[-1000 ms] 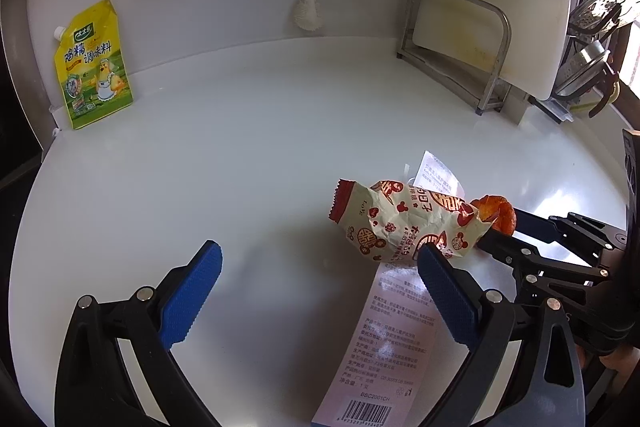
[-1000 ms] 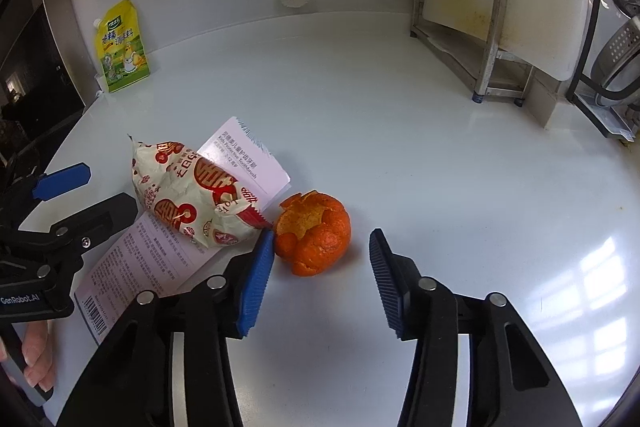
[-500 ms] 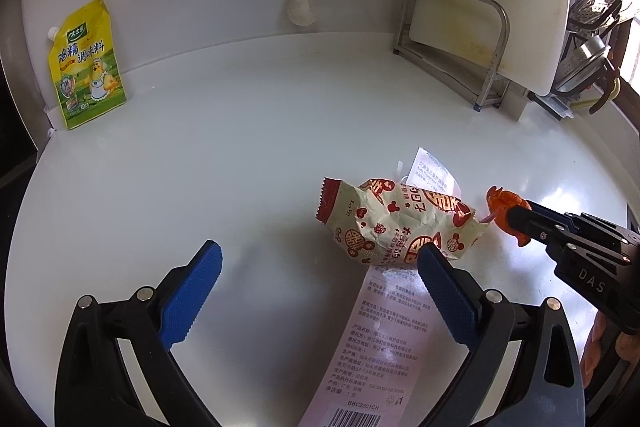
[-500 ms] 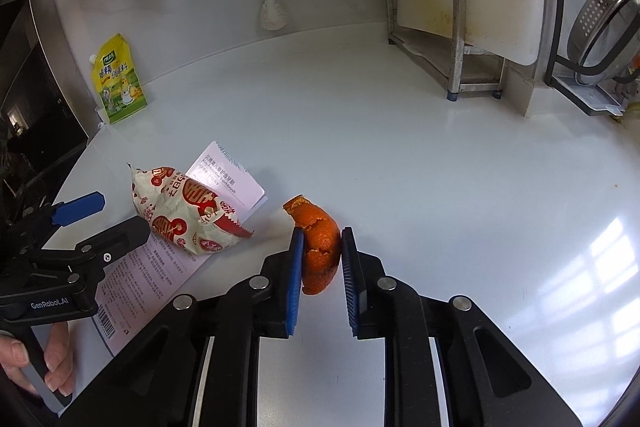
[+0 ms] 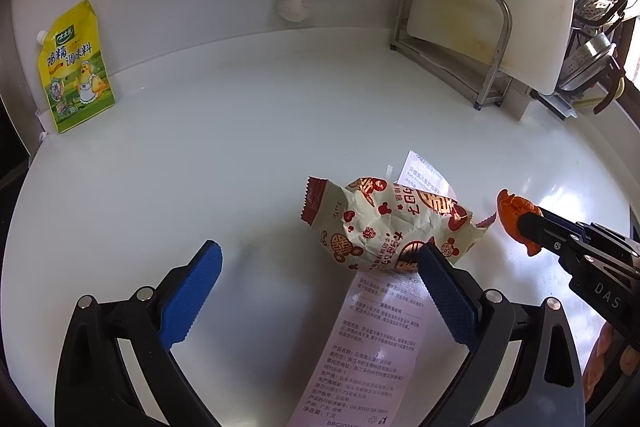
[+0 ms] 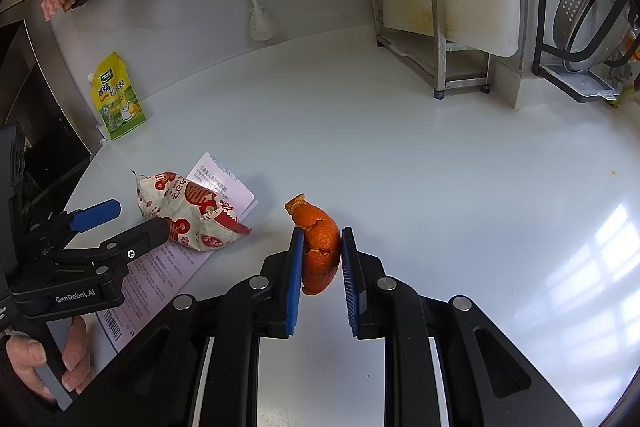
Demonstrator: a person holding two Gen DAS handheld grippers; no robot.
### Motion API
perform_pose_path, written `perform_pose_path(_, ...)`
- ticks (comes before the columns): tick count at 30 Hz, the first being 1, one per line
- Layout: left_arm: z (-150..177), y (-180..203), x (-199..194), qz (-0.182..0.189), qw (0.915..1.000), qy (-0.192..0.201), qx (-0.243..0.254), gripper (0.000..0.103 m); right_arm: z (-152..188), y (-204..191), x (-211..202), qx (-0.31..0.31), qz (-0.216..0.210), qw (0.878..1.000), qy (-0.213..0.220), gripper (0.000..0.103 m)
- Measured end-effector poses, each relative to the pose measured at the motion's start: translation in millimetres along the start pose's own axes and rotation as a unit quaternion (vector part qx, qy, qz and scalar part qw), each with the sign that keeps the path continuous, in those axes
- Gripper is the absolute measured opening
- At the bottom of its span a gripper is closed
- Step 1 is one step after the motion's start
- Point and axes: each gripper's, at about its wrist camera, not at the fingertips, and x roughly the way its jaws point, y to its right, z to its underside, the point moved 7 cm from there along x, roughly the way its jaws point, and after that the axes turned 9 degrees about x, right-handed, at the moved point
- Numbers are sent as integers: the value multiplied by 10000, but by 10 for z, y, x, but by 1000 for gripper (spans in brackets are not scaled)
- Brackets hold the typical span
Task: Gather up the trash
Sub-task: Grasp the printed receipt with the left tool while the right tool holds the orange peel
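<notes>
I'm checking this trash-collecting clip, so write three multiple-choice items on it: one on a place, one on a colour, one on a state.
1. Where does the snack wrapper lie?
A. on the printed paper slip
B. in the metal rack
C. against the back wall

2. What colour is the standing seasoning pouch?
A. blue
B. yellow and green
C. black

3. What is the right gripper doing?
A. standing open
B. clamping the orange peel
C. holding the wrapper

Answers: 1 A, the slip shows from under it on both sides. 2 B, as both views show. 3 B, both fingers press the peel.
</notes>
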Motion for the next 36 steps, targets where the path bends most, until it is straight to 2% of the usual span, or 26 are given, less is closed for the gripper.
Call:
perform_pose_path(6, -33, 66, 96, 331, 9994, -95, -99, 96, 1, 0, -10, 1, -12, 10000, -3, 18)
perform_pose_path(9, -43, 106, 151, 511, 9984, -153, -165, 92, -1, 0, -10, 5, -10, 10000, -1, 18)
perform_pose_path(11, -40, 133, 167, 646, 9976, -185, -166, 75, -6, 6, -15, 11, -5, 10000, 7, 18)
perform_pose_path(12, -33, 147, 173, 675, 9974, -208, -150, 71, -9, 9, -17, 20, -8, 10000, 6, 18)
perform_pose_path(14, -10, 182, 186, 699, 9972, -252, -83, 51, -12, 15, -17, 32, -12, 10000, 6, 18)
perform_pose_path(15, -8, 196, 175, 674, 9975, -231, -36, 47, -14, 18, -15, 33, -14, 10000, 2, 18)
perform_pose_path(17, 3, 227, 162, 751, 9969, -226, 4, 33, -9, 12, -15, 24, -14, 10000, -2, 18)
perform_pose_path(23, -25, 212, 14, 581, 9982, 63, 92, 15, -3, -7, -22, 6, -38, 10000, 1, 18)
perform_pose_path(26, -48, 207, -60, 540, 9983, 178, 87, 11, 1, -12, -36, 12, -63, 10000, 22, 18)
perform_pose_path(36, -164, 170, -353, 364, 9976, 580, 95, 11, 1, -12, -104, 42, -119, 9999, 114, 18)
